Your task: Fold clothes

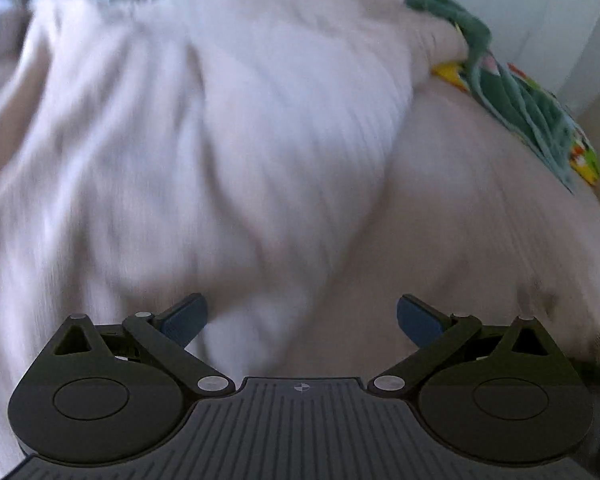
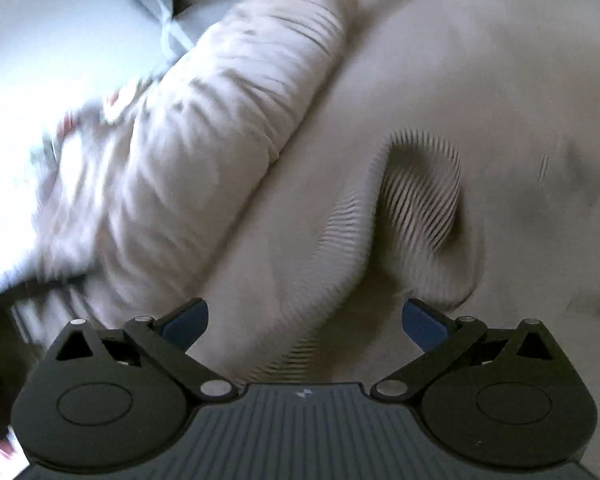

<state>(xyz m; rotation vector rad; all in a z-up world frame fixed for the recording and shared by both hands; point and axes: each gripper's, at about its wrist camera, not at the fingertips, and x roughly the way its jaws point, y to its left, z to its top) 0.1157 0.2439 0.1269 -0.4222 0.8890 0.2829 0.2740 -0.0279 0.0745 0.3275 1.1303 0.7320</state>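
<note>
In the left view alone, green cloth (image 1: 516, 92) edges the pale garment (image 1: 220, 140).

A home, likely a bedroom: pale ribbed bedding (image 1: 480, 240) covers a soft surface, rumpled whitish cloth (image 1: 220, 120) lies on it, a green garment (image 1: 512, 92) beside white panelled walls (image 1: 500, 0).

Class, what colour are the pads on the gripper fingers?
Dark blue pads, on black linkages; clearest in the left wrist view, where the left gripper stands open.
</note>
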